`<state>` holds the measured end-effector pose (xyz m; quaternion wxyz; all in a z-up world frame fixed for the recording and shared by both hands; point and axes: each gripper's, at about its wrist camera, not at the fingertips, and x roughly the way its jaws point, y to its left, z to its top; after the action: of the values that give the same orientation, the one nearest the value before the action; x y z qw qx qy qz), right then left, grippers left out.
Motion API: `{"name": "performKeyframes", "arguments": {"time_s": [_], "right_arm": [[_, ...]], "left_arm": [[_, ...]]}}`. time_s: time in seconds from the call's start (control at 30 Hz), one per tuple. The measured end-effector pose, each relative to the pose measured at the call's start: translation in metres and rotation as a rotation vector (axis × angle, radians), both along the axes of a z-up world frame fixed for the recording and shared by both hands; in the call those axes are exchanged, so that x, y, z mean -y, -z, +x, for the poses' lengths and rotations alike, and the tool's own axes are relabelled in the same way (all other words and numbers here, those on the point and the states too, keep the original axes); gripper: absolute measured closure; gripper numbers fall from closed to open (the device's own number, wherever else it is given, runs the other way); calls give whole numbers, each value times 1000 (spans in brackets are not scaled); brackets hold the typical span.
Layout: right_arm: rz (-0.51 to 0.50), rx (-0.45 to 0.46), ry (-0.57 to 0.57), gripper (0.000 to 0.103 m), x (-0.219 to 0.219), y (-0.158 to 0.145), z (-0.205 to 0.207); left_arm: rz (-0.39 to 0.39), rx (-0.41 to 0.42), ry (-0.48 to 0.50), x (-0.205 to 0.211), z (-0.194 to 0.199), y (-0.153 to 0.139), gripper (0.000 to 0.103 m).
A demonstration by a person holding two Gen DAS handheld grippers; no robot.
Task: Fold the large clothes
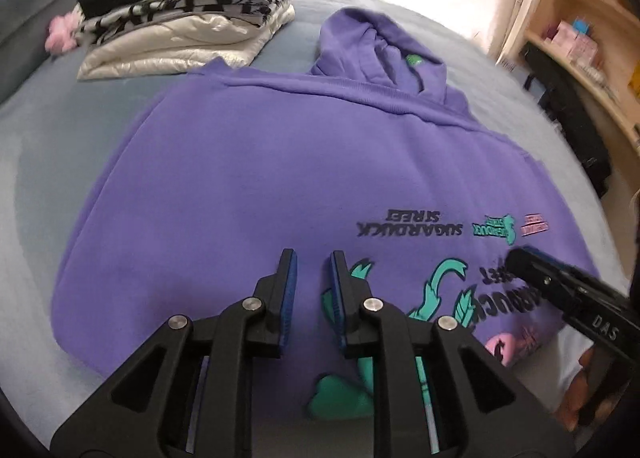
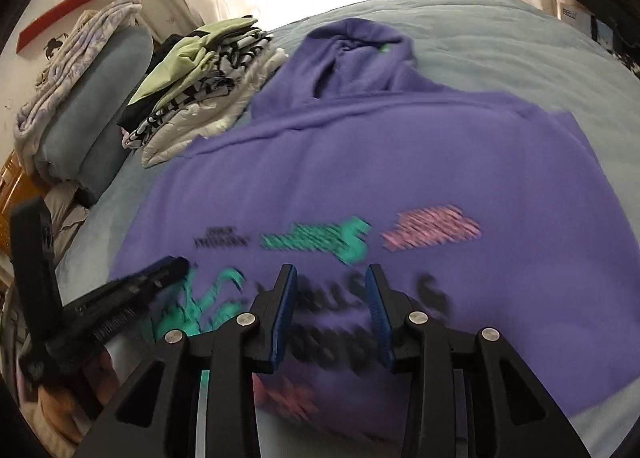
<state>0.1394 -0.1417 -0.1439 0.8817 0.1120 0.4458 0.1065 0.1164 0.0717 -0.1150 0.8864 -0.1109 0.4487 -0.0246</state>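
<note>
A purple hoodie (image 1: 248, 162) with teal, black and pink print lies flat on the light blue bed, back side up, hood (image 1: 372, 46) pointing away. It also shows in the right wrist view (image 2: 360, 162). Both sleeves look folded in. My left gripper (image 1: 313, 258) is open and empty just above the hoodie's near part. My right gripper (image 2: 332, 272) is open and empty above the printed area. The right gripper also appears at the right edge of the left wrist view (image 1: 560, 282); the left gripper shows at the left of the right wrist view (image 2: 132, 290).
A stack of folded clothes (image 1: 188, 18) sits at the far left of the bed (image 1: 48, 146), close to the hoodie's shoulder. A rolled blue blanket (image 2: 92, 114) lies further left. Shelves (image 1: 592, 30) stand to the right. A bright curtain hangs behind.
</note>
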Motion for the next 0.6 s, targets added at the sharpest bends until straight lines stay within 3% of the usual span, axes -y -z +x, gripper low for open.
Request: {"name": "performKeyframes", "arguments": {"time_s": [0.07, 0.17, 0.3, 0.5, 0.6], "right_arm": [[10, 5, 25, 73, 22, 1, -18], [-188, -14, 172, 72, 65, 8, -23], [-108, -22, 289, 75, 122, 11, -57], [-238, -24, 305, 75, 122, 3, -77], [-243, -31, 318, 73, 118, 0, -85]], "left_arm": [[4, -12, -54, -17, -7, 0, 89], [-54, -20, -111, -46, -17, 1, 89], [-1, -19, -186, -69, -37, 0, 89], [62, -19, -211, -79, -53, 0, 89], [81, -30, -214, -80, -49, -1, 89]]}}
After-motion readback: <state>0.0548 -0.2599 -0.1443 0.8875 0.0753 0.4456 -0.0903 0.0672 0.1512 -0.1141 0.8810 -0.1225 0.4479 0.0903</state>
